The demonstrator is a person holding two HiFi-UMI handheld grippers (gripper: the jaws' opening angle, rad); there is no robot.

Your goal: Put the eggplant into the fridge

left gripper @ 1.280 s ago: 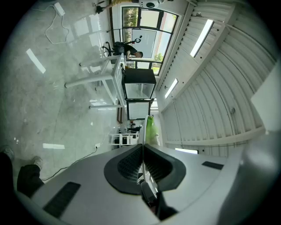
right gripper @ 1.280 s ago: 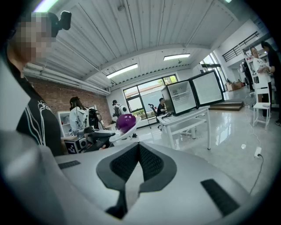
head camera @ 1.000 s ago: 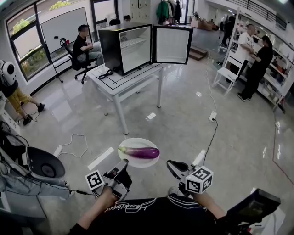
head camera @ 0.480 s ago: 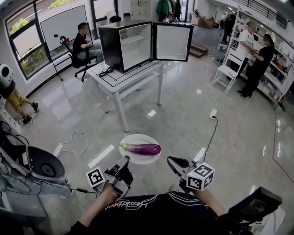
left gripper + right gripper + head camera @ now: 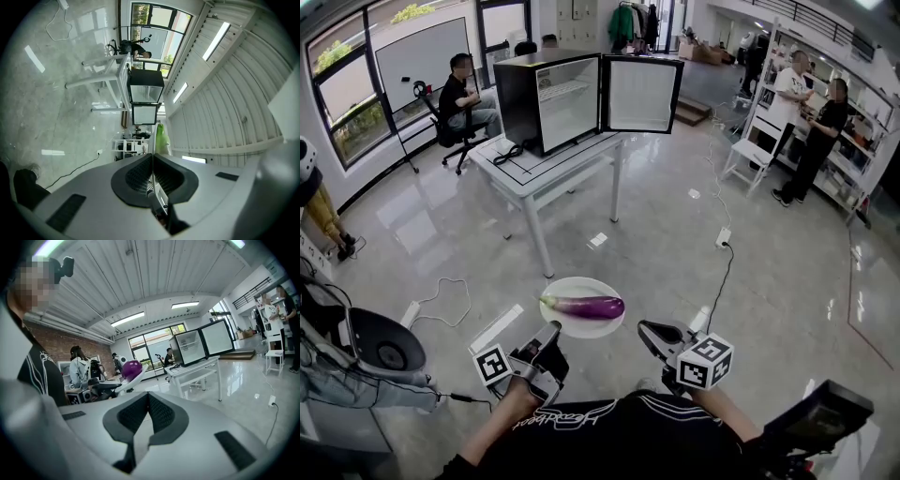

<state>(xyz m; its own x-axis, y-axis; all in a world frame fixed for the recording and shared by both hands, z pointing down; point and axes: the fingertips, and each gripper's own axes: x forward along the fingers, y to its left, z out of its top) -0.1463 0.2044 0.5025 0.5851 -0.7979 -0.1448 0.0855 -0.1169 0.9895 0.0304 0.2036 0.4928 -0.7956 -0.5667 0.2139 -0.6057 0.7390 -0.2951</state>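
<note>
Grey-padded jaws of the left gripper [image 5: 551, 331] are pressed together on the near rim of the white plate [image 5: 602, 287], holding it out roughly level above the floor. The right gripper [image 5: 645, 329] is closed too, pads meeting at the tip with nothing between them. It hangs just right of the plate, not touching it.

The eggplant [image 5: 586, 307] lies loose across the plate, gripped by nothing. The fridge [image 5: 551, 94] sits on the white table [image 5: 534, 167], well ahead across the floor. Its door [image 5: 639, 93] is swung open to the right, and the inside looks bare apart from a shelf. A cable [image 5: 719, 272] trails over the floor to the right of the way there, and people stand or sit farther off.

Judged risks:
- The plate is pinched at one edge only, so the weight of the eggplant could lever it down in the jaws.
- Any tilt or jolt while carrying would likely roll the eggplant off onto the floor.
- The glossy rim may slip out of a thin pinch.
- The cable could catch a foot.
- At the fridge, the plate's far edge could knock the table edge or the door frame and tip the load.
- Steadying the far side with the free right gripper would likely help.
</note>
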